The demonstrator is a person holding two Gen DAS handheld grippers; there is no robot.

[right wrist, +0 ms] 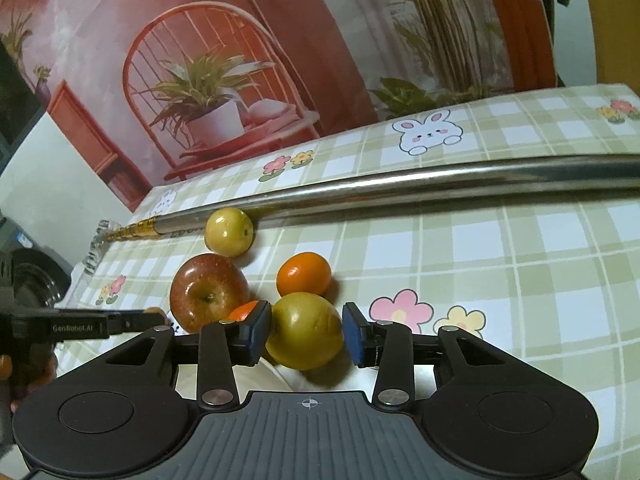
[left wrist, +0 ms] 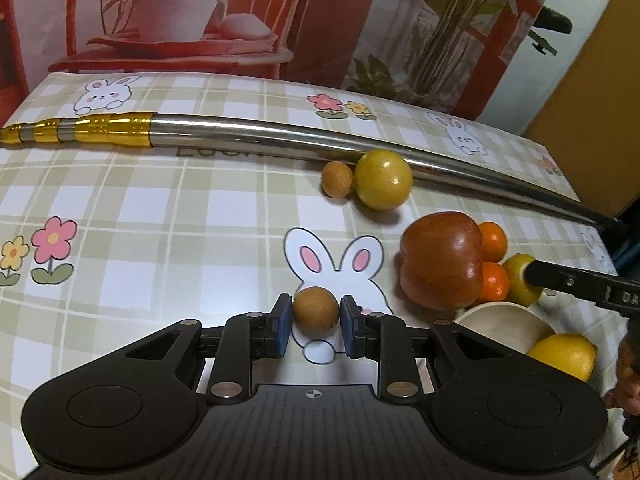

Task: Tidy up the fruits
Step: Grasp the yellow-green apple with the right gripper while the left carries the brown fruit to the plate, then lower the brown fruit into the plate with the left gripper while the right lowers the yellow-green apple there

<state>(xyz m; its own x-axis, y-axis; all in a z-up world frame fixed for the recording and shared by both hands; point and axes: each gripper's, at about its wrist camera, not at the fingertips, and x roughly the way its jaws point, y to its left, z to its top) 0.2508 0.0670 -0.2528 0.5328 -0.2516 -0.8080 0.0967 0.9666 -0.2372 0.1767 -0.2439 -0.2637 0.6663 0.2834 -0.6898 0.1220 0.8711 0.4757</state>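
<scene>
Nearest in the left wrist view, the left gripper has its blue pads on either side of a small round brown fruit, probably a longan; the left pad touches it, the right shows a sliver of gap, so a firm grip cannot be confirmed. The fruit sits over a printed rabbit on the checked tablecloth. To the right lie a pale wooden bowl and a lemon at its rim. In the right wrist view, the right gripper is spread wide around a yellow-green fruit: the left pad is against it, the right pad stands clear. Just behind sit a red apple with its stem end toward the camera, a tangerine, and a second tangerine half hidden by the left pad. Farther back a second yellow-green fruit rests against a long steel pole with a gold telescopic end; the pole's long axis runs across the table. Beside that fruit lies another small brown fruit.
</scene>
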